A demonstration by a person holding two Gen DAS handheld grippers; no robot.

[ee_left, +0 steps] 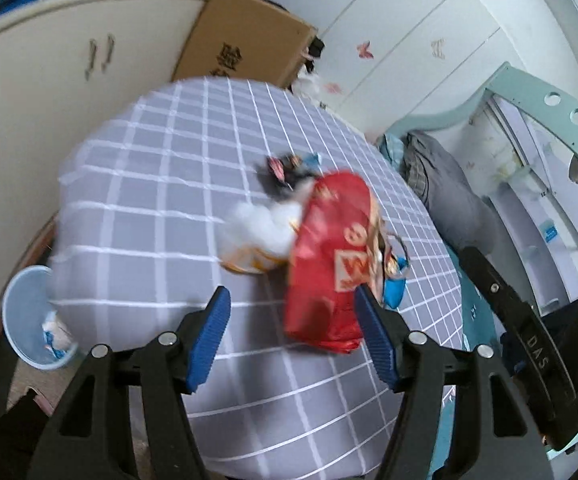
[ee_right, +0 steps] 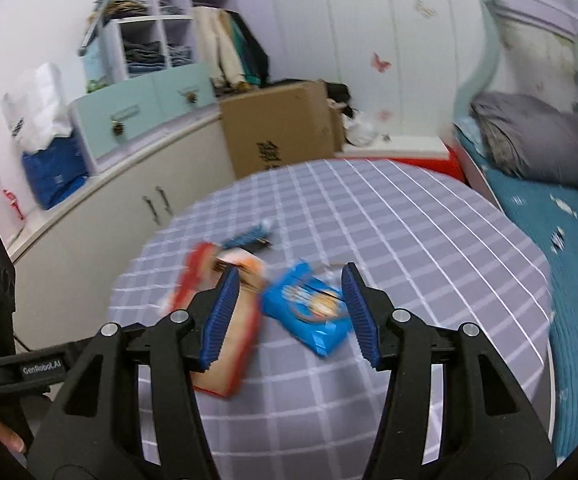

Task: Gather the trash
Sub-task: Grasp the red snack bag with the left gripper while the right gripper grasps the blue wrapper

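On the left of the round table (ee_left: 137, 184), down on the floor, stands a light blue bin (ee_left: 35, 316) with a few scraps already inside. The table wears a grey cloth with white checks, and all the trash lies near its middle.

Going from the left over the table: the left gripper (ee_left: 291, 334) hangs above the near part of the cloth, its blue pads spread fairly wide, and nothing is between them. Just beyond it lies a white and orange crumpled wrapper (ee_left: 257, 236), and touching this, to the right, a big red snack bag (ee_left: 331, 256). Behind the red bag, farther from the near edge of the table, are some small dark wrappers (ee_left: 285, 168); the blur makes them hard to name. A blue packet (ee_left: 394, 290) peeks out at the right side of the red bag.

The right gripper (ee_right: 287, 316) is also above the table and empty, its jaws at a middle width, with the blue snack packet (ee_right: 309, 312) seen between the pads but lower, not touched. The red bag (ee_right: 217, 344) lies just left of this packet.

I think the step now is to come down on a piece. To do it well, each gripper should take one bag only: the left one the red bag at a thin edge, the right one the blue packet across its narrow side. The bags are light and slippery, so press low to the cloth without pinching the cloth itself, then carry them to the bin.
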